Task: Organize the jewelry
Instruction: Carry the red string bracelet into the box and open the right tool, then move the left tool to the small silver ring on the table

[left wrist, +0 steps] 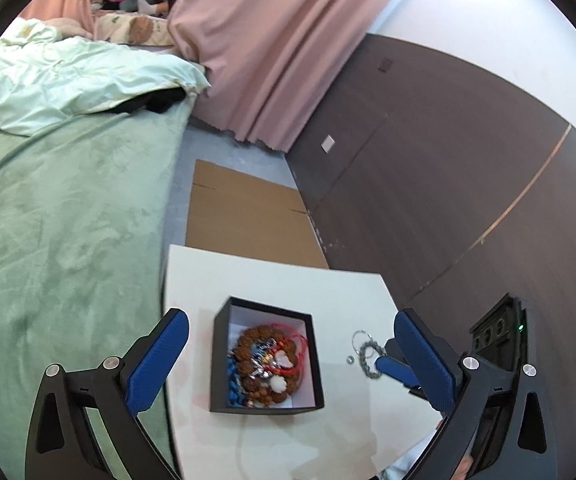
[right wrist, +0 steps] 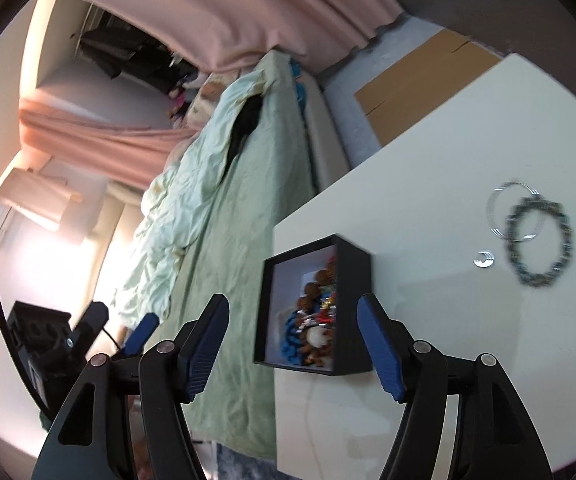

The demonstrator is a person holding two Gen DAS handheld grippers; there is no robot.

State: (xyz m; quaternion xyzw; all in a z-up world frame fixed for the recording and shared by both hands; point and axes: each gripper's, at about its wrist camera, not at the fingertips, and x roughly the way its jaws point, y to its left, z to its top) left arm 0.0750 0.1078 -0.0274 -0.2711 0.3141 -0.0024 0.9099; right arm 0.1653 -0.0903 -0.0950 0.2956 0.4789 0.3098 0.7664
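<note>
A black open box (left wrist: 224, 360) (right wrist: 351, 280) sits on the white table (left wrist: 272, 280) (right wrist: 467, 140). It holds a brown bead bracelet (left wrist: 256, 336), red cord, blue beads (left wrist: 234, 388) and white pieces. On the table to its right lie a dark beaded bracelet (left wrist: 367, 356) (right wrist: 539, 244), a thin silver hoop (left wrist: 359, 336) (right wrist: 503, 208) and a small silver ring (left wrist: 349, 360) (right wrist: 483, 258). My left gripper (left wrist: 291, 328) is open and empty above the box. My right gripper (right wrist: 293, 320) is open and empty, level with the box; its blue fingertip (left wrist: 391, 368) shows beside the bracelet.
A bed with a green blanket (left wrist: 60, 220) (right wrist: 248, 200) runs along the table's left side. A flat cardboard sheet (left wrist: 244, 216) (right wrist: 415, 80) lies on the floor beyond the table. A brown wall panel (left wrist: 447, 160) stands at the right, pink curtains (left wrist: 268, 40) behind.
</note>
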